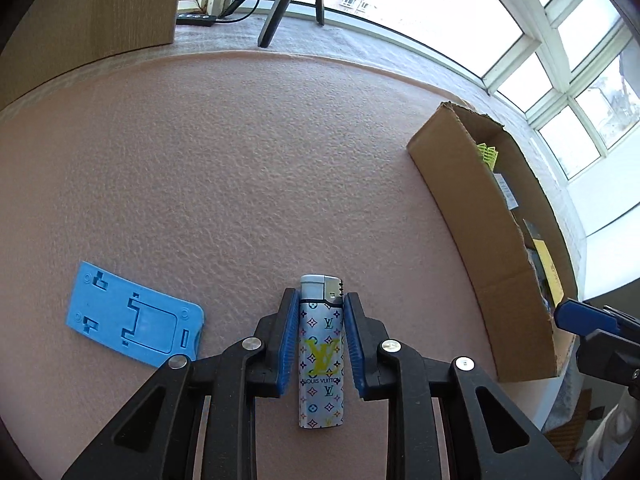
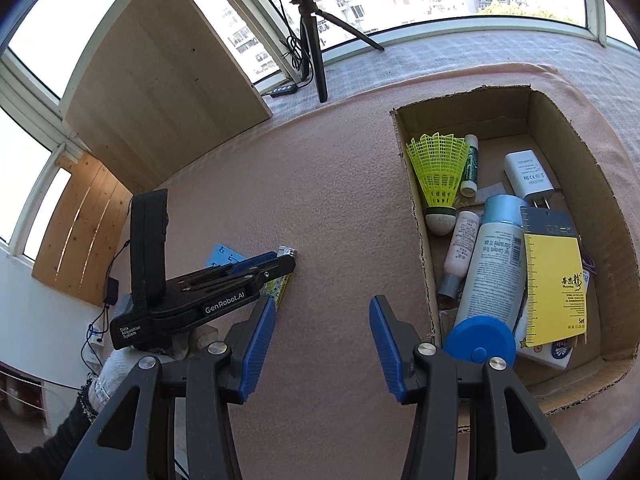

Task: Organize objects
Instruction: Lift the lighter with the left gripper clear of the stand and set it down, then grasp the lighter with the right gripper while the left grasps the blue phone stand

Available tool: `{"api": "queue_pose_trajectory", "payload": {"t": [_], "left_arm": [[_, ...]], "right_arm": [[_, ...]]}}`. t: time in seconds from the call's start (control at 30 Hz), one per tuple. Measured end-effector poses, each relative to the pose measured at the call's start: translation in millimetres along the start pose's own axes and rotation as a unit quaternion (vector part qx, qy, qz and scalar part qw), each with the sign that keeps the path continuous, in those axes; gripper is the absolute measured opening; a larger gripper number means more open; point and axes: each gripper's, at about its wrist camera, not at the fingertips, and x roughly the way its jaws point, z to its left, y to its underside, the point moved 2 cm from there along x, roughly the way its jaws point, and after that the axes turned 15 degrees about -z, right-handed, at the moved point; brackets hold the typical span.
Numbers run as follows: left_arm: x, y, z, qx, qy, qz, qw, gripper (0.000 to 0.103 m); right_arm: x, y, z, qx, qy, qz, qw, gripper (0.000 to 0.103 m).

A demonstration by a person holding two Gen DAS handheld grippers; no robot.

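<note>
While left gripper (image 1: 321, 308) clamps "LOUIS VUITTON" lighter (image 1: 321, 350), right gripper (image 2: 322, 312) gapes empty.

**Readable print on the lighter, the gripper and the box contents**

In the left wrist view, the lighter (image 1: 321, 354) carries "LOUIS VUITTON" across its lower body, with a large yellow "LV" monogram above it and smaller "LV" marks at 12 and 6 o'clock of that. In the right wrist view, the left gripper (image 2: 286, 258) reads "GenRobot.AI" on its side and "Data Acquisition System" on its rear block. In the cardboard box (image 2: 576, 148), the yellow card (image 2: 556, 284) shows "Set" at its 5 o'clock corner; the white charger (image 2: 527, 174) bears small marks too fine to read.
</note>
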Motion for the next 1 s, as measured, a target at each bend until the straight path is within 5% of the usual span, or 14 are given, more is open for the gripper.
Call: {"api": "queue_pose_trajectory", "payload": {"t": [0.1,0.17,0.23,0.4,0.73,1.0], "left_arm": [[2,6,-16,0.024,-0.001,0.005,0.9997,0.025],[-4,10,-19,0.031,-0.001,0.012,0.9994,0.033],[-12,7,-17,0.029,-0.014,0.004,0.9995,0.053],[-57,3,13,-0.009,-0.033,-0.031,0.9989,0.063],[-60,7,101,-0.12,-0.049,-0.02,0.9913,0.063],[-35,-16,102,-0.11,-0.044,-0.011,0.9929,0.066]], "right_arm": [[-4,3,-2,0.002,0.002,0.0,1.0,0.045],[-6,4,-3,0.002,0.003,-0.002,1.0,0.045],[-8,4,-4,0.003,0.004,-0.003,1.0,0.045],[-9,6,-3,0.005,0.002,-0.005,1.0,0.045],[10,16,12,-0.003,-0.004,0.016,1.0,0.045],[25,25,24,-0.008,-0.006,0.033,0.999,0.045]]}}
